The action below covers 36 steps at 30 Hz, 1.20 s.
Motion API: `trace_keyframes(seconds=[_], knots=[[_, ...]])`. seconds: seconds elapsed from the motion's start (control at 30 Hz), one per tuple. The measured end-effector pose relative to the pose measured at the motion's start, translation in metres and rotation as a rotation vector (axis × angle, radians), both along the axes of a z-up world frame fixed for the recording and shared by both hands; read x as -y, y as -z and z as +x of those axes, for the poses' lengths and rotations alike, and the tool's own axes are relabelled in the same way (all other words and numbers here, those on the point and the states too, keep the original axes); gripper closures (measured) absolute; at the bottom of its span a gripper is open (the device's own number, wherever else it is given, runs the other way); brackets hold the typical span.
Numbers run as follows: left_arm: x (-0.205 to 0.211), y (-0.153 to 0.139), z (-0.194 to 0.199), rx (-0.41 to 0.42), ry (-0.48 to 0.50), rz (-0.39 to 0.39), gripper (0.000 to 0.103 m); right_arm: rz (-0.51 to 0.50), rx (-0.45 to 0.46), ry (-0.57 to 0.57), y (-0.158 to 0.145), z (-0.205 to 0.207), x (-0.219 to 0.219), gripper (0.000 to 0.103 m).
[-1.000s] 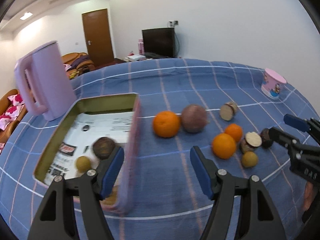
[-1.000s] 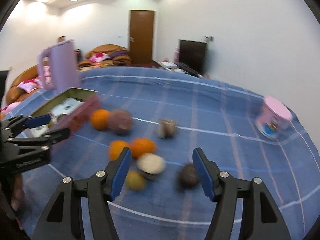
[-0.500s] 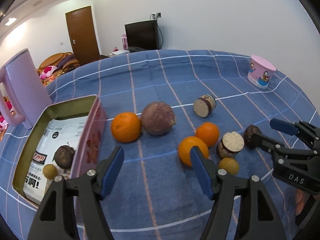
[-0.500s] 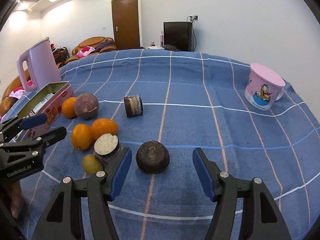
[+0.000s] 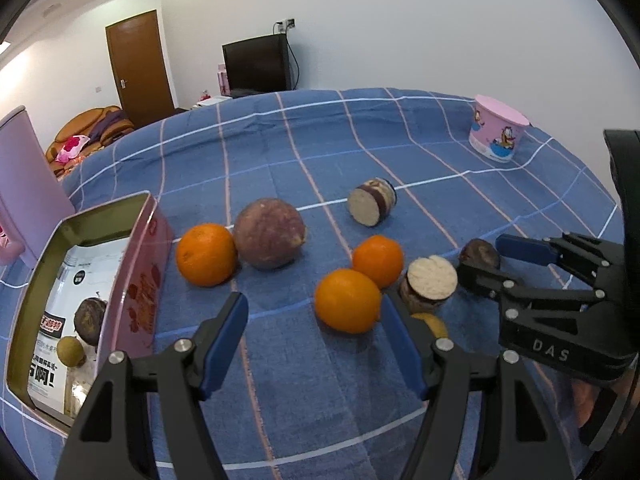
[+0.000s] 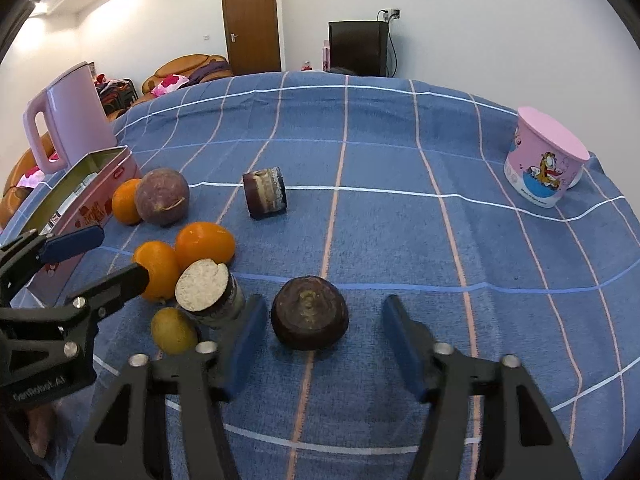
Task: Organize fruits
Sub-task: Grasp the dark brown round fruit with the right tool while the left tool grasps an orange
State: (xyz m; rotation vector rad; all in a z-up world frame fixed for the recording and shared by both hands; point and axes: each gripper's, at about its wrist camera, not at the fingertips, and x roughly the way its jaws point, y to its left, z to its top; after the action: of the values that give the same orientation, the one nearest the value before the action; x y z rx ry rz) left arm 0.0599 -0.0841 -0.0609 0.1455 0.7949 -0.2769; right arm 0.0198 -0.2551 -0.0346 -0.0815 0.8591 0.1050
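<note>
My left gripper (image 5: 314,344) is open, just short of an orange (image 5: 347,301). Two more oranges (image 5: 378,261) (image 5: 206,254), a large purple fruit (image 5: 269,233), two cut fruit halves (image 5: 430,282) (image 5: 371,207) and a small yellow fruit (image 5: 434,324) lie on the blue cloth. My right gripper (image 6: 320,346) is open, with a dark brown fruit (image 6: 309,312) between its fingers. The pink tin (image 5: 138,264) at left holds a dark fruit (image 5: 90,314) and a small yellow fruit (image 5: 70,350).
A pink kettle (image 6: 70,118) stands behind the tin. A pink cartoon cup (image 6: 546,160) stands upside down at the far right. The right gripper shows in the left wrist view (image 5: 480,258), next to the cut half. The table's front edge is near.
Both views swung right and closer to the loose fruit. My left gripper moved from the tin to the front orange. My right gripper closed in around the dark brown fruit.
</note>
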Motion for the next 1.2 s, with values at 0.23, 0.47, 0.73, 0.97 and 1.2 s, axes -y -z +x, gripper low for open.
trace_keyframes(seconds=[0.23, 0.47, 0.73, 0.97, 1.2], knots=[[0.004, 0.003, 0.004, -0.018, 0.009, 0.0, 0.032, -0.011, -0.01, -0.011, 0.002, 0.001, -0.003, 0.051], [0.01, 0.013, 0.013, -0.08, 0.062, -0.025, 0.055, -0.002, -0.03, -0.022, 0.004, 0.003, -0.003, 0.056], [0.007, 0.013, 0.01, -0.074, 0.076, -0.035, 0.063, 0.005, -0.023, -0.042, 0.002, 0.001, -0.005, 0.063], [0.003, 0.006, 0.003, -0.002, 0.05, -0.019, 0.063, 0.011, 0.019, -0.042, -0.003, -0.006, -0.005, 0.063], [-0.003, 0.002, 0.002, 0.024, 0.025, -0.04, 0.063, 0.026, 0.053, -0.06, -0.009, -0.01, -0.006, 0.063]])
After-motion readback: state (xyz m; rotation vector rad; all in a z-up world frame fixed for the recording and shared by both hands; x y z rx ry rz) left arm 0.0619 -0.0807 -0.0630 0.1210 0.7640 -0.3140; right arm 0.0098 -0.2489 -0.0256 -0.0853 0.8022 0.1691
